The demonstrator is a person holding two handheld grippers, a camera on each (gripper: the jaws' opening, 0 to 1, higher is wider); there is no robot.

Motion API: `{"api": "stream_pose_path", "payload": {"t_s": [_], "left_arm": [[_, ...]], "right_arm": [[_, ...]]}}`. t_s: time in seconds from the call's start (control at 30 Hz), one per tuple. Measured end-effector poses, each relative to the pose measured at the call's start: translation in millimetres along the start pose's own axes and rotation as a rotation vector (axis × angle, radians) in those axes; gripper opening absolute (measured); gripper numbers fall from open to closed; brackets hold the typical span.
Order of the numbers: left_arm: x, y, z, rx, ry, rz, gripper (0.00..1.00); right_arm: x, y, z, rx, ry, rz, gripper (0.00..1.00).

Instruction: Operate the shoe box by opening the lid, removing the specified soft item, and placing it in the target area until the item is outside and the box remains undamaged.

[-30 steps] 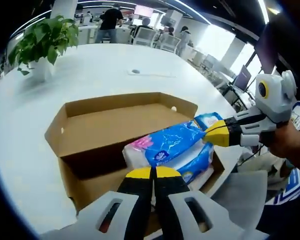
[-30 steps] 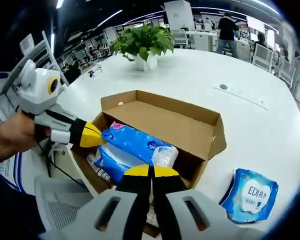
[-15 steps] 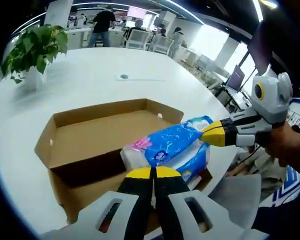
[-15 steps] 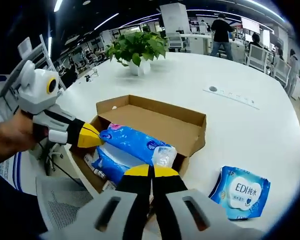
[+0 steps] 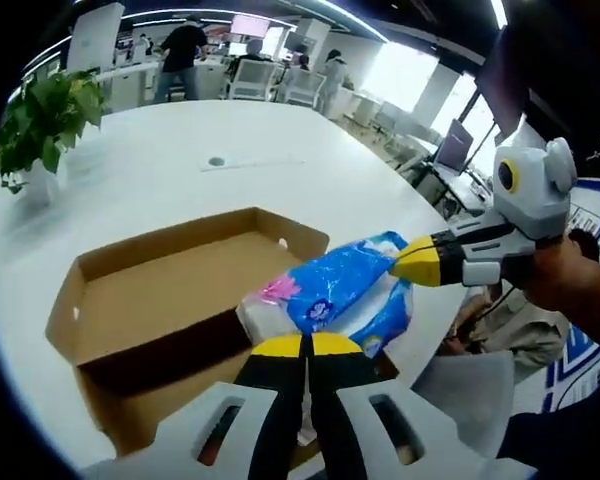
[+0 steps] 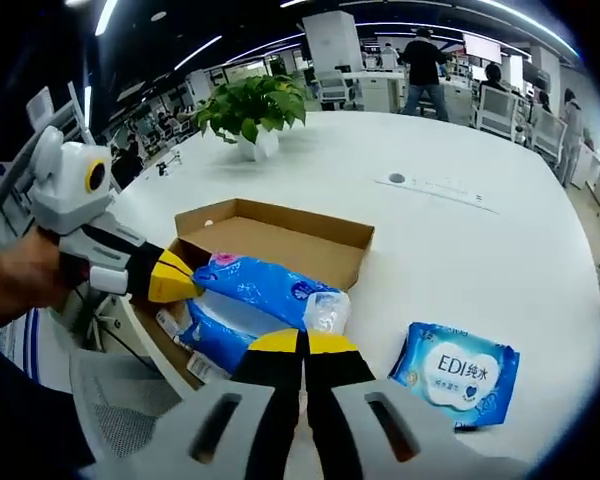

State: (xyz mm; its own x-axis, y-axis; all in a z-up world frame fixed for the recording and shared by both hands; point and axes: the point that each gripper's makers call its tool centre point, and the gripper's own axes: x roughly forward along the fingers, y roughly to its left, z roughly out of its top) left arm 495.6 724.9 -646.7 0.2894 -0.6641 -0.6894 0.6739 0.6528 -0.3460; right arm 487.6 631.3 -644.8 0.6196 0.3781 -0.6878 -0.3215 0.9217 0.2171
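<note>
Where the big white surface (image 6: 500, 250) curves off toward an office background, the open cardboard shoe box (image 6: 280, 235) sits near its close edge, lid flap folded back flat beyond it.

- Shoe box, left gripper view (image 5: 160, 300): brown, open, its far half bare cardboard. A second blue pack (image 6: 215, 330) lies in the near end of the box.
- Blue tissue pack (image 6: 265, 290): soft plastic-wrapped, blue with a pink patch and a clear end. It is raised above the near end of the box, stretched between the two grippers; seen too in the left gripper view (image 5: 330, 290).
- Wet-wipe pack (image 6: 458, 368): light blue, printed "EDI", lying flat on the surface, well apart from the box, on the right of the right gripper view.
- Potted plant (image 6: 248, 108): green leaves, white pot, far side of the surface.
- Left gripper (image 5: 306, 347): yellow-tipped jaws pressed together on the white end of the tissue pack. Seen from the right gripper view (image 6: 185, 285), its tip meets the pack's blue end.
- Right gripper (image 6: 302, 343): jaws closed tight on the clear end of the same pack; in the left gripper view (image 5: 405, 265) its yellow tip pinches the far blue corner, a hand (image 5: 570, 290) behind it.
</note>
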Motion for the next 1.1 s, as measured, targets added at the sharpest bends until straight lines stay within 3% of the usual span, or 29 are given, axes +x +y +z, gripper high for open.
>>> {"api": "stream_pose_path", "payload": {"t_s": [1.1], "left_arm": [[105.5, -115.7, 31.2, 0.143, 0.098, -0.128, 0.0]], "right_arm": [[-71.2, -134.1, -51.0, 0.154, -0.037, -0.138, 0.0]]}}
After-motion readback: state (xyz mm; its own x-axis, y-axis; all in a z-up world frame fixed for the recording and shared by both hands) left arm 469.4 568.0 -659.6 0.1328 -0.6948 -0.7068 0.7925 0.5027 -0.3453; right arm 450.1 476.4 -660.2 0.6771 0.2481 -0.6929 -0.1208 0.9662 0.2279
